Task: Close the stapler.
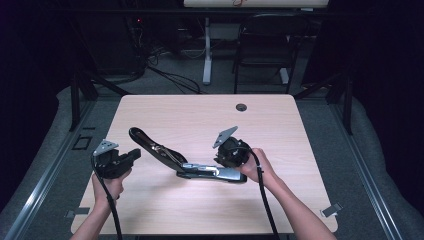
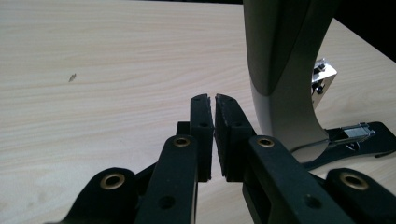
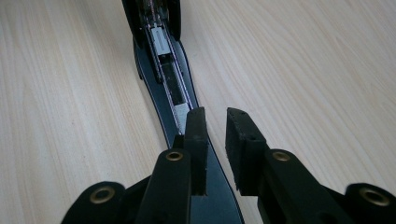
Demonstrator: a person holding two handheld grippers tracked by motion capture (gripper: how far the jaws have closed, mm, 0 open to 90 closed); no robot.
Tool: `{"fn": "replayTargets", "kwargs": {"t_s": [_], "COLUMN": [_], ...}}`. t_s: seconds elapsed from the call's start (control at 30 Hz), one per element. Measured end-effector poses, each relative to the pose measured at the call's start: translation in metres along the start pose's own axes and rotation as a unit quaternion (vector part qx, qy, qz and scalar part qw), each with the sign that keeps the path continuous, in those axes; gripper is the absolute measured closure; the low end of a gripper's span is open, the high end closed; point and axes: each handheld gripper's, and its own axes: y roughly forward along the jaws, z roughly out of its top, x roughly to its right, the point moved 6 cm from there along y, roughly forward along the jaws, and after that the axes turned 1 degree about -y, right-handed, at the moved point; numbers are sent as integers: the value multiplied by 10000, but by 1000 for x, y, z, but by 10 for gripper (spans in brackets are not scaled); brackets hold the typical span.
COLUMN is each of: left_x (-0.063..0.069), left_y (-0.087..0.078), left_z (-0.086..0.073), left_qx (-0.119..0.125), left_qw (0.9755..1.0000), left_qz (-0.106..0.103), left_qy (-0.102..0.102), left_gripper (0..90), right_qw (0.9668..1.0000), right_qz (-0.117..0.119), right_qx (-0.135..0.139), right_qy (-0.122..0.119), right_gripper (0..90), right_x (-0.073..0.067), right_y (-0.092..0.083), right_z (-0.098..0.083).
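Observation:
A black and silver stapler (image 1: 200, 170) lies swung open in the middle of the wooden table (image 1: 200, 215). Its top arm (image 1: 150, 144) slants up to the left. My left gripper (image 1: 135, 155) hovers left of that arm, pointing at it, its jaws shut with nothing between them. In the left gripper view the pads (image 2: 214, 100) meet in front of the raised grey arm (image 2: 280, 70). My right gripper (image 1: 226, 164) sits over the right end of the stapler. In the right gripper view its jaws (image 3: 217, 114) stand a narrow gap apart above the base and staple channel (image 3: 168, 79), gripping nothing.
A round cable hole (image 1: 241, 107) sits near the table's far edge. Beyond the table stand a dark chair (image 1: 265, 45) and a white desk leg (image 1: 206, 50), with cables on the floor. Bare tabletop surrounds the stapler.

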Motion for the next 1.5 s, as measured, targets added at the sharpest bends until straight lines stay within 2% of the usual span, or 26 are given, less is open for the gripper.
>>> {"fn": "replayTargets", "kwargs": {"t_s": [0.13,0.27,0.47,0.57,0.77,0.97,1.13,1.33,1.5], "left_x": [2,6,12,12,15,17,24,29,36], "left_y": [1,3,6,5,3,4,7,11,11], "left_z": [5,10,11,11,13,13,17,19,20], "left_qx": [161,291,334,363,461,532,692,710,776], "left_qw": [9999,9994,9991,9991,9985,9982,9970,9966,9958], "left_qz": [13,44,29,-8,-51,-44,-23,-40,-31], "left_qy": [56,152,244,207,276,276,346,406,481], "left_gripper": [867,871,883,893,898,898,898,898,898], "right_qw": [10000,9998,9996,9993,9994,9990,9990,9989,9981], "right_qz": [-46,-114,-113,-99,-58,-17,-45,-49,-14], "right_qx": [-6,139,260,326,332,397,387,397,494], "right_qy": [-51,31,87,122,107,213,227,241,365], "right_gripper": [827,839,845,845,843,837,842,843,843], "right_x": [1,1,0,-1,-2,-4,-4,-5,-3], "right_y": [-2,-5,-7,-6,-4,-2,1,0,1], "right_z": [-1,1,7,10,13,15,18,18,21]}}
